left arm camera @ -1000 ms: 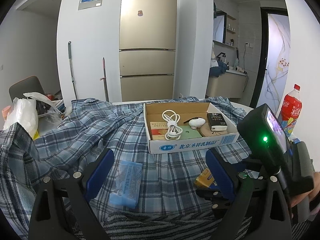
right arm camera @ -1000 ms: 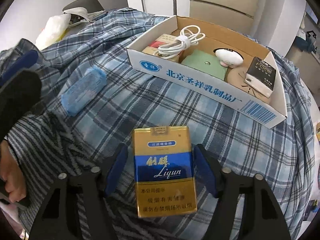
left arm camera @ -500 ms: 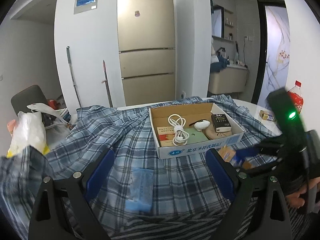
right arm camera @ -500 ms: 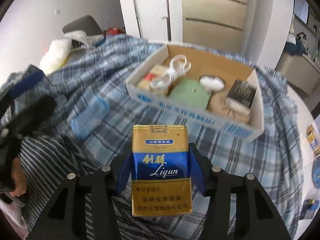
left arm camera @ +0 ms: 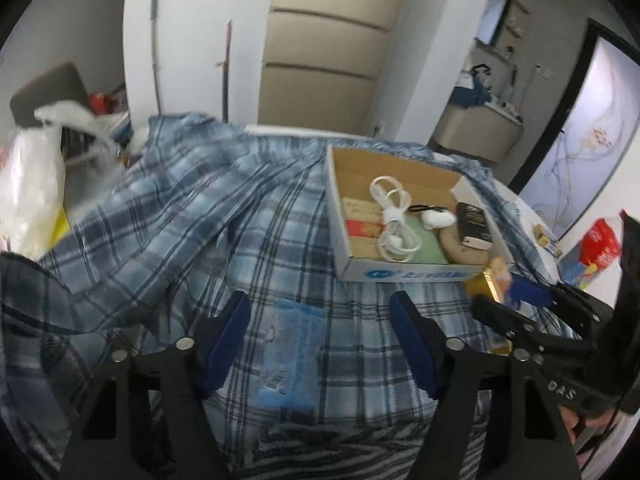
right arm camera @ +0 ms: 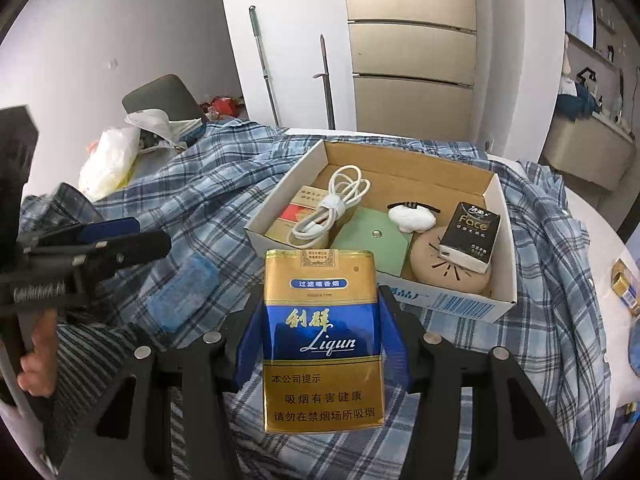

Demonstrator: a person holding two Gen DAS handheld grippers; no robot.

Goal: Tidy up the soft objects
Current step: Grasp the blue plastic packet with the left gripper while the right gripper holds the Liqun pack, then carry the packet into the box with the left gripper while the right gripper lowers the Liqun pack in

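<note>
The cigarette pack (right arm camera: 322, 340) stands upright between the pads of the right gripper (right arm camera: 322, 344), which is closed on its two narrow sides; its printed gold and blue face is toward the camera, long axis vertical in the view, top edge pointing away toward the cardboard box (right arm camera: 500, 216). The pack is lifted clear of the plaid cloth (right arm camera: 224, 192); the right gripper angles downward and forward, with the box directly ahead of it and open at the top. Inside the box lie a coiled white cable (right arm camera: 332, 210), a green pouch (right arm camera: 370, 242), a small white object (right arm camera: 412, 216), a round tan disc (right arm camera: 448, 276) and a black tissue pack (right arm camera: 470, 236) resting on the disc; bare cardboard floor remains along the far wall.

The left gripper (left arm camera: 320, 340) also points down at the cloth; its jaws have just been closing and stand partly open, with a blue tissue packet (left arm camera: 294, 354) lying flat on the cloth between and just beyond the pads, not pressed by either one; the packet's long axis runs roughly along the gripper's line. To the right of the left gripper sits the right gripper with its pack; ahead and right, the box. A white plastic bag (left arm camera: 28, 184) lies far left at the cloth's edge; a red bottle (left arm camera: 602, 242) stands far right.
</note>
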